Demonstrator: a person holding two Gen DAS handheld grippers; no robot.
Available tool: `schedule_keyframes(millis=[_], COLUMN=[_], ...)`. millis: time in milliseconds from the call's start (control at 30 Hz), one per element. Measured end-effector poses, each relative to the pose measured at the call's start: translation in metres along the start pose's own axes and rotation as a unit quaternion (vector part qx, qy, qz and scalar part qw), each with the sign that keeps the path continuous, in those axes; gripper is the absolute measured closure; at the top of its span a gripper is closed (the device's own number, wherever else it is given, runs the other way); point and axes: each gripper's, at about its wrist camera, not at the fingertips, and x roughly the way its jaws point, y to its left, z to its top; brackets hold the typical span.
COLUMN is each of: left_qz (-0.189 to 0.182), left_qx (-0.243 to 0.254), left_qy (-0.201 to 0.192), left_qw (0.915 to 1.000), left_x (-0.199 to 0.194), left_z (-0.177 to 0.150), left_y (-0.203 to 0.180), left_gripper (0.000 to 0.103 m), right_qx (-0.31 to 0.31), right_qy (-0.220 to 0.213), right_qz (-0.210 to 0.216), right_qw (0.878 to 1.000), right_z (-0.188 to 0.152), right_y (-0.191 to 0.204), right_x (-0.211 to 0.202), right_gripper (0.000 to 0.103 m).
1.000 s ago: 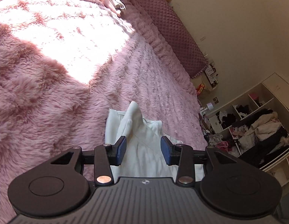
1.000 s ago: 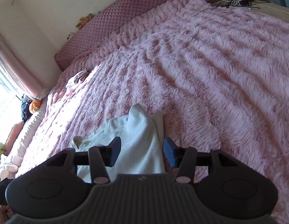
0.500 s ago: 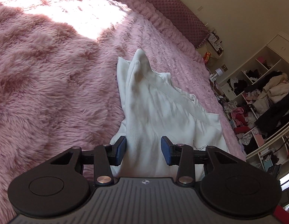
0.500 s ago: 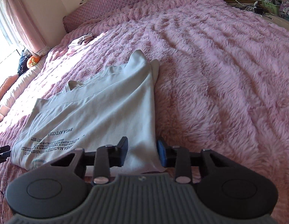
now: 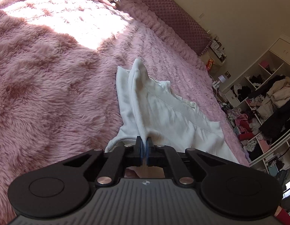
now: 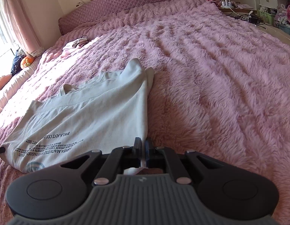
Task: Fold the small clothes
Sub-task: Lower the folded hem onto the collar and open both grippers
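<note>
A white T-shirt [image 5: 169, 116] with black printed lettering [image 6: 73, 120] lies on a fluffy pink blanket [image 5: 51, 86] that covers a bed. My left gripper [image 5: 144, 146] is shut on the shirt's near hem, and a ridge of cloth rises from its blue pads. In the right wrist view my right gripper [image 6: 143, 150] is shut on the shirt's near right corner, with a bit of white cloth poking out behind the pads. The shirt's far end bunches into a peak [image 6: 134, 65].
A small pale garment [image 6: 74, 44] lies far off on the blanket near the quilted headboard [image 6: 126, 1]. A bedside table [image 6: 232, 6] with a lamp stands at the right. Open shelves [image 5: 266, 101] stuffed with clothes stand beyond the bed. A curtain [image 6: 19, 18] hangs at the left.
Both grippers came down to the shirt's near edge and went from open to shut on the cloth. The right one closed first, the left one after it.
</note>
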Motion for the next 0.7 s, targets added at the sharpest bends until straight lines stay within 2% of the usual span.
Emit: schedule_keyframes(millis=[33, 133, 233, 267, 333, 367, 400, 433, 500, 533, 700], left_qz=[0.014, 0.05, 0.06, 0.058, 0.053, 0.055, 0.064, 0.071, 0.078, 0.08, 0.077], left_qx=[0.003, 0.01, -0.004, -0.007, -0.001, 0.007, 0.02, 0.036, 0.069, 0.084, 0.113], left_qy=[0.002, 0.049, 0.071, 0.07, 0.071, 0.071, 0.071, 0.067, 0.047, 0.041, 0.007], left_qw=[0.9999, 0.9975, 0.9957, 0.9958, 0.996, 0.9959, 0.9952, 0.9946, 0.9934, 0.9924, 0.9906], left_x=[-0.003, 0.012, 0.027, 0.027, 0.025, 0.023, 0.02, 0.018, 0.016, 0.02, 0.061], left_z=[0.001, -0.007, -0.018, -0.018, -0.013, -0.009, -0.003, 0.003, 0.017, 0.028, 0.066], left_y=[-0.001, 0.007, 0.017, 0.018, 0.017, 0.015, 0.011, 0.006, -0.002, -0.009, -0.025], left_gripper=[0.101, 0.101, 0.1, 0.099, 0.096, 0.086, 0.075, 0.071, 0.068, 0.063, 0.053], right_qx=[-0.003, -0.006, 0.009, 0.021, 0.035, 0.035, 0.032, 0.026, 0.014, 0.007, -0.032], right_qy=[-0.003, 0.022, 0.05, 0.05, 0.046, 0.042, 0.038, 0.029, 0.005, -0.006, -0.052], right_qz=[0.001, -0.005, -0.012, -0.01, 0.0, 0.0, 0.003, 0.003, 0.007, 0.011, 0.007], right_qw=[1.0, 1.0, 0.999, 0.998, 0.998, 0.998, 0.999, 0.999, 1.0, 1.0, 0.998], right_z=[0.0, -0.01, -0.027, -0.03, -0.031, -0.03, -0.028, -0.022, -0.01, 0.0, 0.05], right_y=[-0.001, -0.008, -0.018, -0.021, -0.026, -0.027, -0.027, -0.026, -0.025, -0.023, -0.003], right_x=[-0.007, -0.004, 0.017, 0.02, 0.02, 0.017, 0.014, 0.01, 0.005, 0.006, 0.038], right_gripper=[0.103, 0.103, 0.103, 0.103, 0.096, 0.091, 0.077, 0.07, 0.07, 0.068, 0.062])
